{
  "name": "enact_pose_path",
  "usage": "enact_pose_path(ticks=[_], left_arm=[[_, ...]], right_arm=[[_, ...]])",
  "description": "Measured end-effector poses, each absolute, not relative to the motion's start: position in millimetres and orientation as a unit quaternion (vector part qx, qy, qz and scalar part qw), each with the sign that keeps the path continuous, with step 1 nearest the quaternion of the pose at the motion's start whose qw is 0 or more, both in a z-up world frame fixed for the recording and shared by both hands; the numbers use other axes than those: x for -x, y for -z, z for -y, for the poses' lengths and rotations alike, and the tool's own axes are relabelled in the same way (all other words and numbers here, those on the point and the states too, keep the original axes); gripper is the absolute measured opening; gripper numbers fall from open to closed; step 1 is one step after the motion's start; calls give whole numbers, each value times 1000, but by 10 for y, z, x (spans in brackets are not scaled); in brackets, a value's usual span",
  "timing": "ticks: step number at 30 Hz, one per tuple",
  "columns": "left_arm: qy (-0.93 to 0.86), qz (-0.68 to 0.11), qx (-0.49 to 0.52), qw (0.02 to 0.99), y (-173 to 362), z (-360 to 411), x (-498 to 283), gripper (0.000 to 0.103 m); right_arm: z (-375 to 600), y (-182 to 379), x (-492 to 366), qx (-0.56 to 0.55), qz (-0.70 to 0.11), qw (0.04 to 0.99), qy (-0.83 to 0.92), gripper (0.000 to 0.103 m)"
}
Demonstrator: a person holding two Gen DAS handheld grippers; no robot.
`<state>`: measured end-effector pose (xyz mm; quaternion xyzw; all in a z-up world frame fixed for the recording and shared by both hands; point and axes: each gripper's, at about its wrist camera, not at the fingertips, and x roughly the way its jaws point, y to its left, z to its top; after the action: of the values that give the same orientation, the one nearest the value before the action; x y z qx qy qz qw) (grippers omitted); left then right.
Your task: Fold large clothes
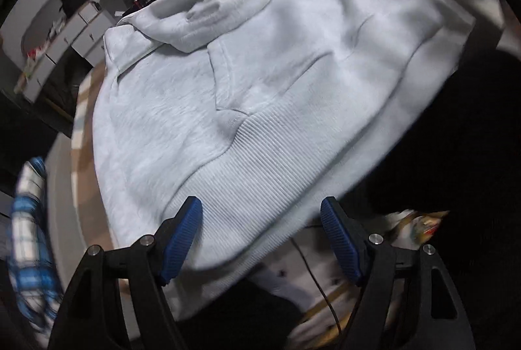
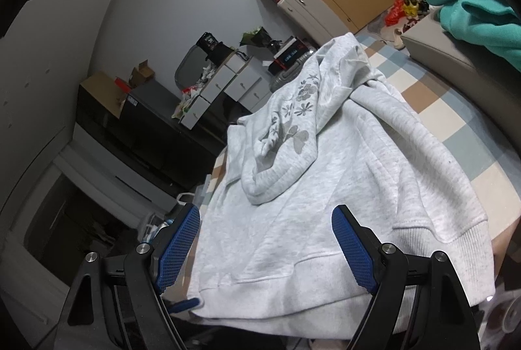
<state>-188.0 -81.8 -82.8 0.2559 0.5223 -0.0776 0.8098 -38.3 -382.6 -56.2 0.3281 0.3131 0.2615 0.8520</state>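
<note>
Grey hoodie [image 2: 342, 187] lies spread, one sleeve [image 2: 286, 135] seemingly folded across its chest, while left gripper [image 1: 260, 239] and right gripper [image 2: 265, 249] hover over its hem, jaws apart, empty — most folds remain.

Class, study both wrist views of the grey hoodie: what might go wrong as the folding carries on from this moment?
1. The hoodie's ribbed hem hangs over the near edge; pulling it might drag the hoodie off.
2. A sleeve lies bunched across the chest, so folding now would likely trap a lump.
3. The left gripper and right gripper are both open, holding nothing; a shallow pinch on thick fleece may slip.
</note>
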Motion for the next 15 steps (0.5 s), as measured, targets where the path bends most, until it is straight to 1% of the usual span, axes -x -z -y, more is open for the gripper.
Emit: enact_pose_path(ticks=[1, 3, 4, 5, 6, 7, 10, 12, 15], left_arm=[[70, -520, -265, 809, 837, 822, 1842, 72], [78, -531, -252, 805, 817, 782, 1756, 71], [82, -537, -231, 807, 782, 723, 1709, 68], [86, -543, -216, 807, 740, 673, 1689, 47], [93, -545, -202, 809, 701, 637, 1670, 13], [110, -550, -184, 807, 652, 616, 1676, 3], [123, -538, -171, 816, 533, 597, 1741, 2], [138, -540, -145, 817, 503, 559, 1782, 2], [161, -541, -75, 822, 474, 384, 1773, 1]], right_arm=[[3836, 559, 393, -328, -309, 854, -260, 85], [3847, 560, 399, -331, -308, 854, -260, 85], [3854, 568, 396, -334, -308, 852, -260, 85], [3858, 573, 398, -337, -308, 851, -261, 85], [3863, 579, 396, -340, -307, 850, -261, 85], [3870, 584, 394, -342, -307, 849, -261, 85], [3885, 592, 383, -344, -307, 847, -263, 85], [3869, 601, 361, -341, -316, 845, -265, 85], [3641, 625, 259, -290, -380, 834, -276, 85]])
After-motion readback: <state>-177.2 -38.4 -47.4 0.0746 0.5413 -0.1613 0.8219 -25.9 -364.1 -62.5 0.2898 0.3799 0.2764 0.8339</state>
